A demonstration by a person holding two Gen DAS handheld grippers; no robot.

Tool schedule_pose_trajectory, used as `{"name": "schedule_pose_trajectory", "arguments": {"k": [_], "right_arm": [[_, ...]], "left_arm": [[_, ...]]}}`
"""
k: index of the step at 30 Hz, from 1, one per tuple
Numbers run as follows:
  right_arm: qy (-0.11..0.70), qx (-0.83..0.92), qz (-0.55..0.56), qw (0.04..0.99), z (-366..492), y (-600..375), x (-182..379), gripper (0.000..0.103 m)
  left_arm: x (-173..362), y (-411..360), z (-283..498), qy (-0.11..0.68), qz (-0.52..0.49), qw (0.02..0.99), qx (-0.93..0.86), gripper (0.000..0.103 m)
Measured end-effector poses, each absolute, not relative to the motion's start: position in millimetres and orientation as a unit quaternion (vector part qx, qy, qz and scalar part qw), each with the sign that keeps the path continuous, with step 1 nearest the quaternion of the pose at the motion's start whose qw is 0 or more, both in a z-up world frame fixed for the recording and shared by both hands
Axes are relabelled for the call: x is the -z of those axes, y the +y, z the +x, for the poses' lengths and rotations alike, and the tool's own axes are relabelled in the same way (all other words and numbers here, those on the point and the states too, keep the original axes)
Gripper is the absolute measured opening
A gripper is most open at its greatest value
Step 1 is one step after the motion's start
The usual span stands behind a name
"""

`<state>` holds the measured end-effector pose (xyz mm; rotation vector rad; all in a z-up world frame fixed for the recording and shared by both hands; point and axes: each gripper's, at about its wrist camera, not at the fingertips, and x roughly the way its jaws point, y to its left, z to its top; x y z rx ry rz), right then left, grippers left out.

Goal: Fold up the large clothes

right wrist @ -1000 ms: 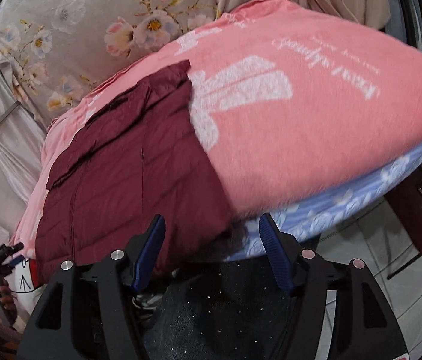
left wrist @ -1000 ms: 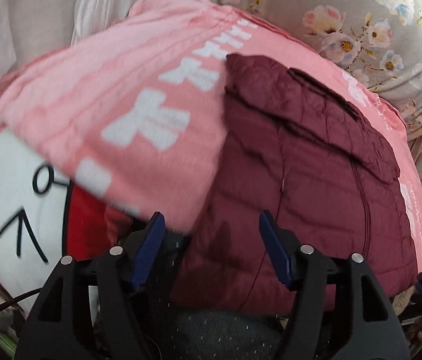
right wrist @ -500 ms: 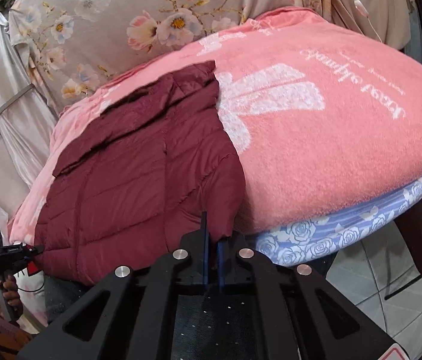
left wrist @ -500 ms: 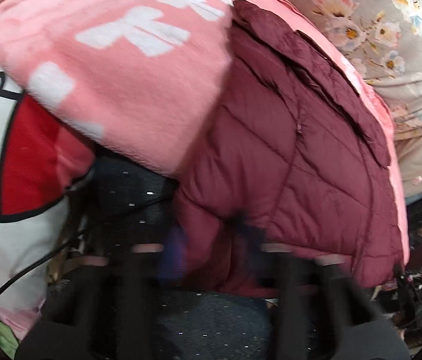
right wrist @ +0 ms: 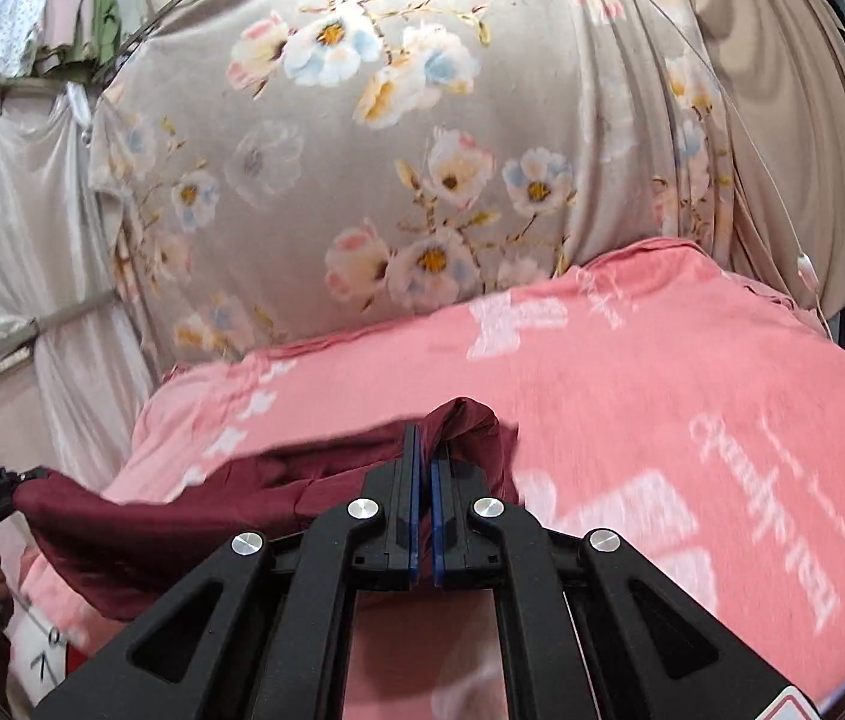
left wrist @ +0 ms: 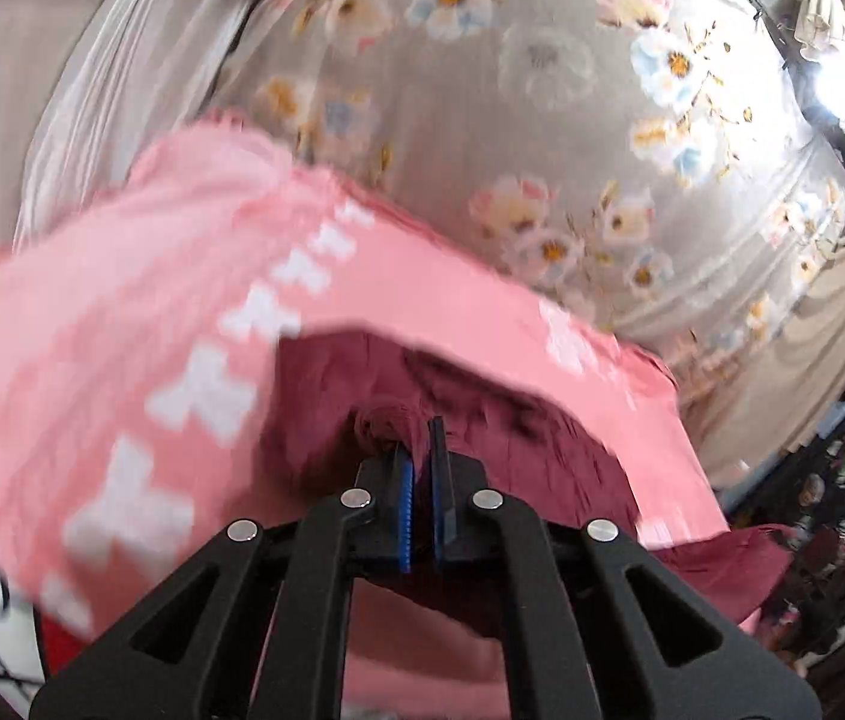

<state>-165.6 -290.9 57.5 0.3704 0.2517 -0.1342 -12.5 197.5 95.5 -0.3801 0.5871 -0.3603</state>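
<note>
A pink blanket (right wrist: 662,396) is covering the bed, with a floral curtain (right wrist: 422,120) hanging behind its far edge. Nearest, the left gripper (left wrist: 420,444) and right gripper (right wrist: 424,450) are each pinching the near hem of the maroon jacket (right wrist: 182,516), jaws closed tight on bunched fabric and holding it above the blanket's near edge. Judging by this, the first fold is only beginning; the rest is remaining.

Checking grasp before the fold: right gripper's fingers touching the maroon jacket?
Touching. The right wrist view shows the right gripper shut on a bunched fold of the maroon jacket, fabric pinched between its fingers.
</note>
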Motion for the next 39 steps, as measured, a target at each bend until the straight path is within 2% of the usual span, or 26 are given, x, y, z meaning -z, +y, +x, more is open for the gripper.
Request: {"name": "schedule_pose_trajectory", "arguments": {"k": [8,16,23,34,37,39], "right_arm": [[0.15,0.094,0.236,0.956,-28,-331,-53,0.002],[0.201,0.121,0.236,0.943,60,-345,-7,0.002],[0.239,0.134,0.242,0.931,105,-357,35,0.002],[0.288,0.135,0.248,0.915,145,-362,81,0.003],[0.286,0.133,0.247,0.916,145,-361,79,0.005],[0.273,0.134,0.247,0.92,137,-361,71,0.011]], "left_arm": [[-101,151,97,0.275,-0.128,0.946,0.114,0.003],[-46,130,191,0.326,-0.103,0.937,0.075,0.003],[14,117,240,0.377,-0.082,0.921,0.058,0.003],[68,105,272,0.414,-0.073,0.906,0.048,0.006],[73,104,274,0.411,-0.075,0.907,0.05,0.006],[73,104,276,0.411,-0.078,0.907,0.051,0.007]]}}
